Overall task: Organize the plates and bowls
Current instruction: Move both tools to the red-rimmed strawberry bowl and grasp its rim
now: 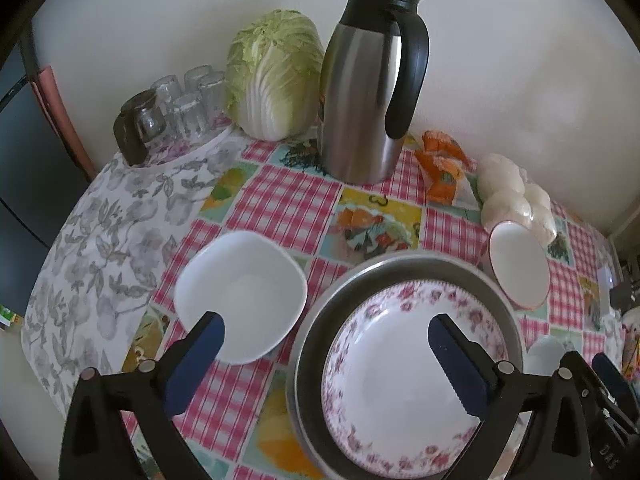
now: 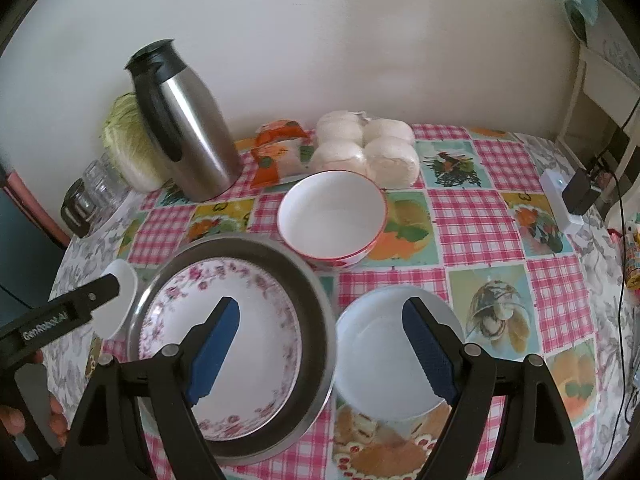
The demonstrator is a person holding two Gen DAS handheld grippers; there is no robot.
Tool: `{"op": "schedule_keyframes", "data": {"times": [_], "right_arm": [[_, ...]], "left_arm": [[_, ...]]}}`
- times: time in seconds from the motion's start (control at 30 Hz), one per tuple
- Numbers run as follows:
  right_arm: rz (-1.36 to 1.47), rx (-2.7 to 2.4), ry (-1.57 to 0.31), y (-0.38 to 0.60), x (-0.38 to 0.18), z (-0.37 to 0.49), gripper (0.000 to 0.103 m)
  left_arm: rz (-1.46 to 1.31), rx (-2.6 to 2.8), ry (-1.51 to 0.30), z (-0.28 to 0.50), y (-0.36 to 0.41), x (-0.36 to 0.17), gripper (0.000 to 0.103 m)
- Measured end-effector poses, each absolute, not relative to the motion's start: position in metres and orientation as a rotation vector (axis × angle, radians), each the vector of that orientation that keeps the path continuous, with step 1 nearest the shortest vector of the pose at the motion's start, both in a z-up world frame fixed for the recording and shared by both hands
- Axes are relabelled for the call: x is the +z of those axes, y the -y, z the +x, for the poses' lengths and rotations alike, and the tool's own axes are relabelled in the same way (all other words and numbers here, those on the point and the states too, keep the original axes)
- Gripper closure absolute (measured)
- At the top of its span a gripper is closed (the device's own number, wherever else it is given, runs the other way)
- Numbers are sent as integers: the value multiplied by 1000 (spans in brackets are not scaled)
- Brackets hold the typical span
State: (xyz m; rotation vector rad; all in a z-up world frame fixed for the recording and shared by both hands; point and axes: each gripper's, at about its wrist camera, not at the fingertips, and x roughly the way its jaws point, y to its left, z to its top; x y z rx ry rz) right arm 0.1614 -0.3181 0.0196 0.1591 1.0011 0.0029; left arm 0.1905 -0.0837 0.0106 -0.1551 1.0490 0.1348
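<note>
table w/ pink-check fruit-print cloth [image 2: 472, 216] over grey floral cloth, pushed against a plain white wall [image 2: 320, 40]. floral plate [image 1: 404, 380] sits in metal pan [image 1: 400, 268]; square white bowl [image 1: 240, 292] left of it, red-rim bowl [image 2: 332, 216] behind, plain white bowl [image 2: 384, 352] right. thermos [image 1: 368, 92], cabbage [image 1: 276, 76], glasses [image 1: 188, 104] at back. left gripper [image 1: 324, 364] & right gripper [image 2: 320, 348] both spread wide, grasping nothing.

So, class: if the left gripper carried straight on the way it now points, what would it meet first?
Probably the pink checked tablecloth, between the square white dish and the round metal tray. The open left gripper straddles that gap, though depth is unclear.
</note>
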Motion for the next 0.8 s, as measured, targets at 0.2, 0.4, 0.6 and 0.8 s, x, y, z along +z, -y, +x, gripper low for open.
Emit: {"op": "schedule_keyframes", "data": {"times": [0.2,0.4,0.6,0.8], "right_arm": [[250,-44,-990,349,7,174,19],[303,-68,-985,368,-9,188,19],[338,-71,-989,378,-23,204,19],[342,-62,-971,381,-29,217,19]], "left_arm": [[-157,145,-1032,205,88,3,0],[-177,132,-1016,216,97,-4,0],[-190,131,-999,225,104,-11,0],[-245,94,-983,233,105,-10,0]]}}
